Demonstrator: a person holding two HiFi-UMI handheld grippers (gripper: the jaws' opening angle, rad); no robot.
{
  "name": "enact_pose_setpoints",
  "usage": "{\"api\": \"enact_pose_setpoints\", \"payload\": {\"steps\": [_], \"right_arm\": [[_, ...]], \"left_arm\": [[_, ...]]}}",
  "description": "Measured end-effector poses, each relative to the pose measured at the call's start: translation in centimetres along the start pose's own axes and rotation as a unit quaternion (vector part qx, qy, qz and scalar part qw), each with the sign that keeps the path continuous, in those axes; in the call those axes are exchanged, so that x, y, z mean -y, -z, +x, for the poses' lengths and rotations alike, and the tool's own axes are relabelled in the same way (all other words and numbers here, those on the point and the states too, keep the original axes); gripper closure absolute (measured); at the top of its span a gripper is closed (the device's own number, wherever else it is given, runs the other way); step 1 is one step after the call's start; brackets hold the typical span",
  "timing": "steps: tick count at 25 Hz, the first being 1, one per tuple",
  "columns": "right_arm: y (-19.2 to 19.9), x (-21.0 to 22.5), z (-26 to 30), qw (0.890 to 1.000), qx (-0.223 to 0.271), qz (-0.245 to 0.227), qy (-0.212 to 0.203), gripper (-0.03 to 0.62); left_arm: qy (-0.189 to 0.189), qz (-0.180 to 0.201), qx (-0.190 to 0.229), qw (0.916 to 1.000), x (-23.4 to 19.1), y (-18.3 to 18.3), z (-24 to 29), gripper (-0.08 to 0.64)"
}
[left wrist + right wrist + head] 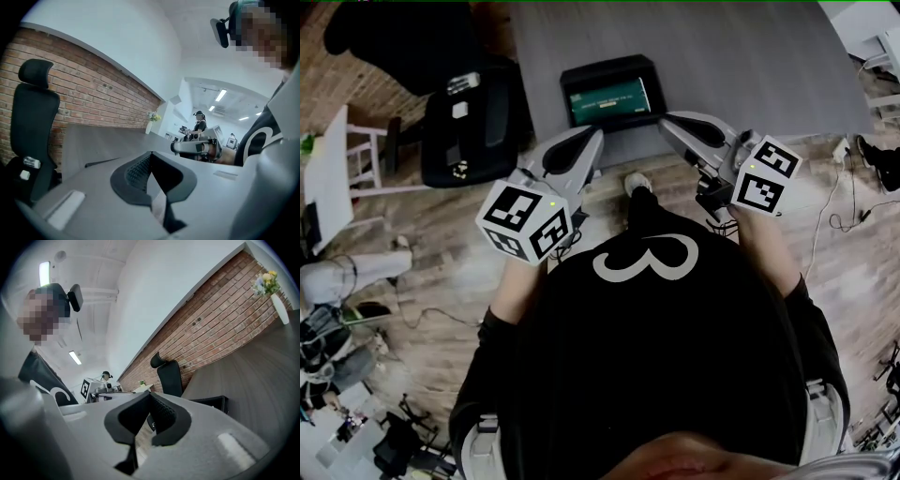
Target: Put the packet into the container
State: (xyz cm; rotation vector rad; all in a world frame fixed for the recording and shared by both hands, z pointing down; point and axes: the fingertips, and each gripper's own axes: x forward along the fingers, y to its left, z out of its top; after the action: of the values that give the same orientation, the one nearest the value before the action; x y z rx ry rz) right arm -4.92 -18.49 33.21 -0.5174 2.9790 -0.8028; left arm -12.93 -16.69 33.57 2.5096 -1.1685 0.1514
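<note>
Placing step apparently done already: green packet (609,100) lying flat inside the black container (609,62) on the grey table (731,56). Left gripper (596,136) just off the container's near-left corner, jaws pressed together, nothing between them. Right gripper (667,120) just off the near-right corner, jaws together as well, also empty. Next move, at a guess: nothing fancy, just a pull-back from the container plus a quick check for a packet edge riding up on the rim. White print on the packet, too small to read. Big white "3"-ish mark on the black shirt (647,258), nearer than the container. No readable brand anywhere.
</note>
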Motion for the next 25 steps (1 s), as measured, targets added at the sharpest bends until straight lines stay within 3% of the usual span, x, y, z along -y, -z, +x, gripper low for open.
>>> {"api": "enact_pose_setpoints", "payload": {"steps": [6, 25], "right_arm": [[0.9, 0.0, 0.0, 1.000, -0.011, -0.023, 0.011, 0.591], [1.8, 0.3, 0.0, 1.000, -0.018, -0.010, 0.008, 0.591]], "left_arm": [[-0.006, 0.006, 0.005, 1.0000, 0.2, 0.0, -0.2, 0.548], [0.009, 0.009, -0.001, 0.9999, 0.5, 1.0, 0.3, 0.548]]}}
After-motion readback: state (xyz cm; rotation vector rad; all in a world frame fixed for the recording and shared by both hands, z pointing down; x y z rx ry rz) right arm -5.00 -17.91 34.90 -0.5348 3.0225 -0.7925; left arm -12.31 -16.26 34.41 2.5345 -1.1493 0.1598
